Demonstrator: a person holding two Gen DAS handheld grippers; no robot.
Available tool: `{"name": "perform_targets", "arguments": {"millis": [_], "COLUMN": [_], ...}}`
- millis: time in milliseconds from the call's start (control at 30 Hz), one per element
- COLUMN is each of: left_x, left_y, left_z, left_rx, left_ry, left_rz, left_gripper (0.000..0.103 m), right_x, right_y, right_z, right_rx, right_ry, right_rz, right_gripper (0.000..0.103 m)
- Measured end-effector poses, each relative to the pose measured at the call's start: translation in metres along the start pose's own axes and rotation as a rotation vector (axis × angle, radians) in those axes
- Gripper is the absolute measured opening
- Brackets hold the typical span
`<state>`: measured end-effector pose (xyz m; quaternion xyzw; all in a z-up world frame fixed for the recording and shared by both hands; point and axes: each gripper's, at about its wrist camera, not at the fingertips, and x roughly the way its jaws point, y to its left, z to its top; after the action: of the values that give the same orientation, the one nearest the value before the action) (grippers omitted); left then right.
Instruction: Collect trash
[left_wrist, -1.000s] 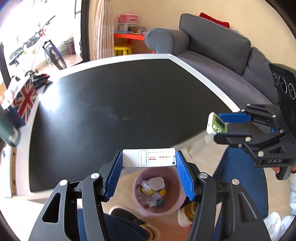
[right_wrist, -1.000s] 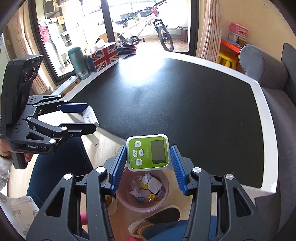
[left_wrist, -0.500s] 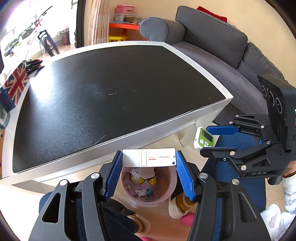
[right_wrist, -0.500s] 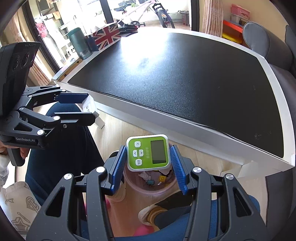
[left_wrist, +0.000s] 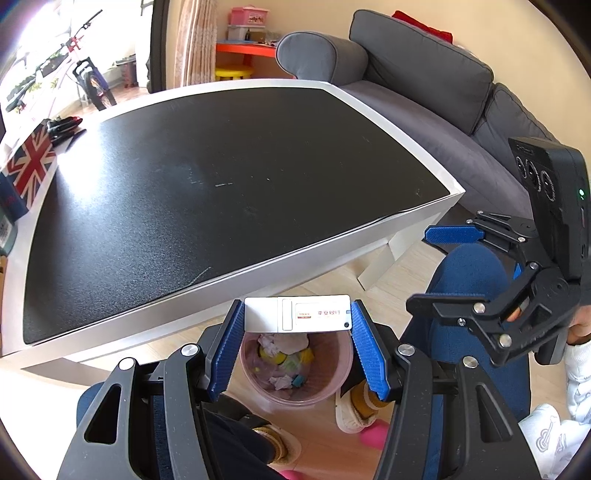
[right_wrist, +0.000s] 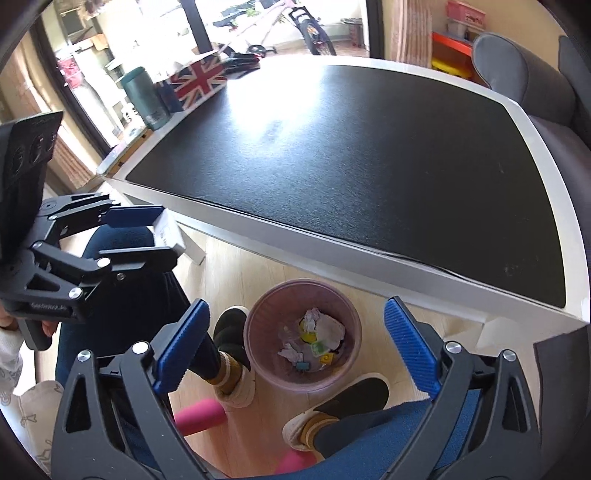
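Green timer gone from right claw (right_wrist: 295, 343); its jaws have just been opening and stand apart, empty, directly over the pink bin (right_wrist: 302, 338) for the drop. Left claw (left_wrist: 297, 345) clamped on white card case (left_wrist: 297, 315), bin below it, presumably next.

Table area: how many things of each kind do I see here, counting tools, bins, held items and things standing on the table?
Tools: 2, the left tool and the right tool
Bins: 1, the pink bin
Held items: 1, the white device in the left tool
On the table: 2, the flag box and the green bottle
Total: 6
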<state>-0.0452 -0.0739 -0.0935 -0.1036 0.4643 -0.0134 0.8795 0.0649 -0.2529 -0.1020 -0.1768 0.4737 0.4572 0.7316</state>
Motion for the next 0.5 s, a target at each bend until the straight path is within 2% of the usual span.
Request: {"name": "perform_targets", "arguments": {"millis": [500], "left_x": [0.002], "left_y": [-0.006], "left_z": [0.001], "left_rx": [0.023], "left_ry": [0.009], "left_rz": [-0.019], "left_gripper": [0.056], "right_x": [-0.013], "right_y": [-0.01], "right_z": [0.001], "right_rx": [0.026], "right_ry": [-0.028], "right_rz": [-0.032], "right_gripper": [0.095]}}
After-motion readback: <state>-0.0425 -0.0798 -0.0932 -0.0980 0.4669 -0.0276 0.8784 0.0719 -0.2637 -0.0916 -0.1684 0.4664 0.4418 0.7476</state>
